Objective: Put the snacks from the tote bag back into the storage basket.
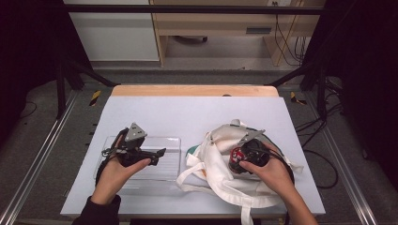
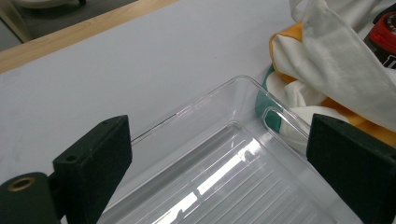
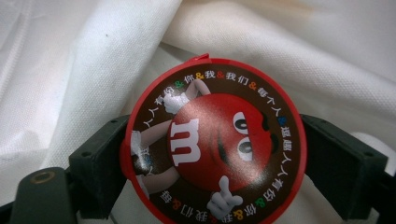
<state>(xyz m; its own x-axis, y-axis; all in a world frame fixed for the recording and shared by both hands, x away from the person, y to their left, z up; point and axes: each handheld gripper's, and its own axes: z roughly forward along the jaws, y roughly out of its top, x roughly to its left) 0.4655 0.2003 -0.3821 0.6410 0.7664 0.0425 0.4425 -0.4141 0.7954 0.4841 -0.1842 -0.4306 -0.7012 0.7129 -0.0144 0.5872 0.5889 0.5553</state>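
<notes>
While hovering over the clear plastic tray (image 1: 164, 161) at the table's (image 1: 187, 112) left, left gripper (image 1: 157, 152) with jaws spread wide, nothing between them. Just right of the tray, a white tote bag (image 1: 216, 164), touching its corner. Over the bag, right gripper (image 3: 212, 154) clamped on a red-lidded candy tub (image 3: 212, 140), lid facing the camera.

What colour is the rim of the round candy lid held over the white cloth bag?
Red, around a brown face; clearest in the right gripper view: round candy lid.
</notes>
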